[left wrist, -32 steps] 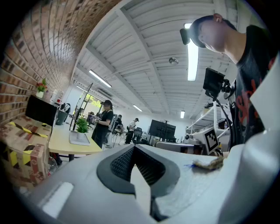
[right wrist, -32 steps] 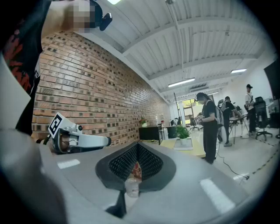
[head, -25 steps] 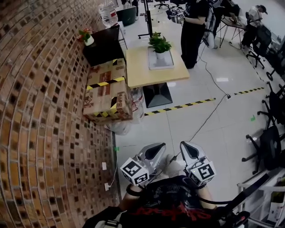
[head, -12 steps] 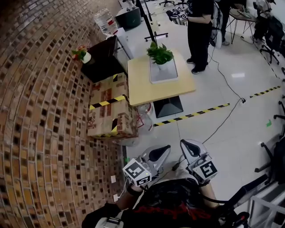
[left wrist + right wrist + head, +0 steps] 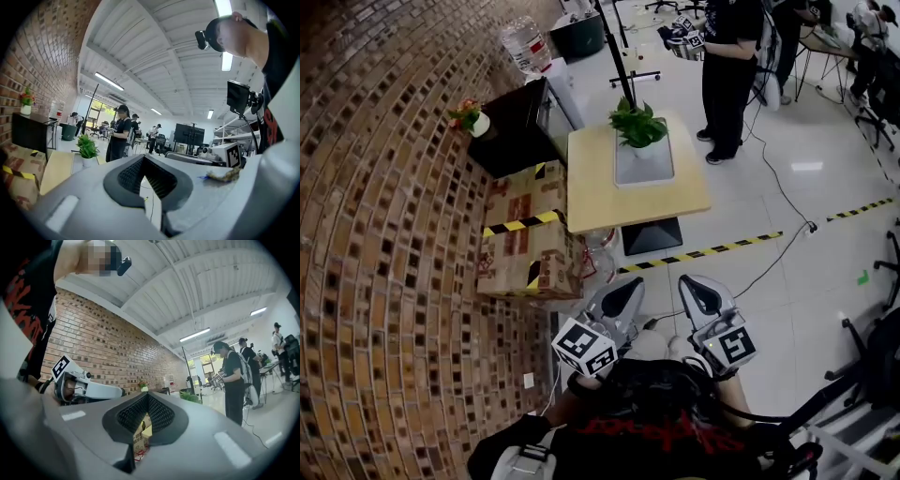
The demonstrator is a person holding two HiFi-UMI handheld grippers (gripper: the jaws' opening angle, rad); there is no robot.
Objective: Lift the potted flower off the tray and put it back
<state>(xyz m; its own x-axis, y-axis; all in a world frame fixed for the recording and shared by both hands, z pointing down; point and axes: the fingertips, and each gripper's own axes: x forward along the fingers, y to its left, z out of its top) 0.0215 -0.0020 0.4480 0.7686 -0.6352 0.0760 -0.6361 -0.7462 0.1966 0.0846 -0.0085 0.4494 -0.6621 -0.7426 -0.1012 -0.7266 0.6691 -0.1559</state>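
Note:
The potted flower (image 5: 637, 127), green leaves in a white pot, stands on a grey tray (image 5: 644, 165) on the light wooden table (image 5: 609, 202), well ahead of me. Both grippers are held low near my body, side by side, pointing toward the table. My left gripper (image 5: 628, 287) is shut and empty, and so is my right gripper (image 5: 691, 285). In the left gripper view the potted flower (image 5: 87, 149) is small and far beyond the closed jaws of the left gripper (image 5: 143, 157). In the right gripper view the potted flower (image 5: 190, 397) shows just past the right gripper (image 5: 147, 394).
A brick wall (image 5: 384, 234) runs along the left. A taped cardboard box (image 5: 525, 234) and a black cabinet (image 5: 516, 117) with a small flower pot (image 5: 472, 118) stand beside the table. A person (image 5: 731, 56) stands behind it. Hazard tape (image 5: 703, 251) and a cable (image 5: 769, 244) cross the floor.
The table with the flower has drawn nearer in the head view as I walk toward it. Both grippers travel along with me and stay shut.

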